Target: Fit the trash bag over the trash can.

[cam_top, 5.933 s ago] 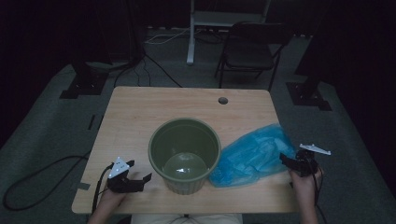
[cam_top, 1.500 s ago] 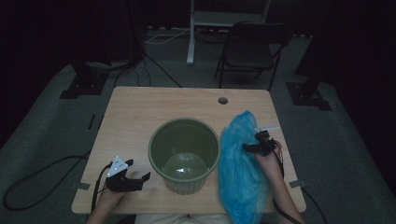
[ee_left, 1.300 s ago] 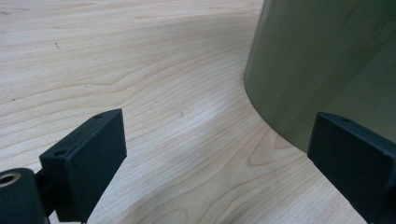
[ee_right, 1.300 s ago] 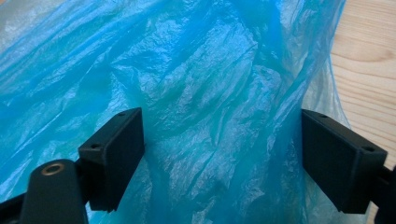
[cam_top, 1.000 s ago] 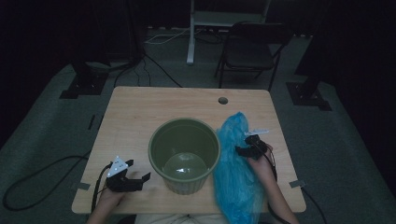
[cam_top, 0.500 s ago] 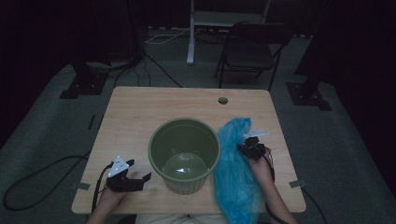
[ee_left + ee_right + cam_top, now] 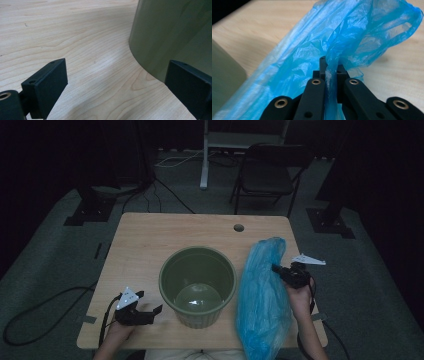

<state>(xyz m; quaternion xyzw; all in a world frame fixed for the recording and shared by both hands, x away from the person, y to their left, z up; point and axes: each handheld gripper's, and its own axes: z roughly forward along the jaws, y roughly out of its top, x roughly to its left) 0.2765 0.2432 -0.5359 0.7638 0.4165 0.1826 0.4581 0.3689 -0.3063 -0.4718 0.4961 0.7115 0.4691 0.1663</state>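
Now that the right hand-held gripper has just clamped onto the blue plastic bag – lining the green bin can begin – the left hand-held gripper gapes empty.

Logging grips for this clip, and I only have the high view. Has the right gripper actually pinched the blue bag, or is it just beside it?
Observer: Pinched. In the right gripper view the right gripper is shut on a fold of the blue bag.
Operator: And the left one?
Observer: The left gripper is open, nothing between its jaws but the bare table.
Operator: Touching the bin?
Observer: The green bin stands close behind one jaw; contact is unclear.
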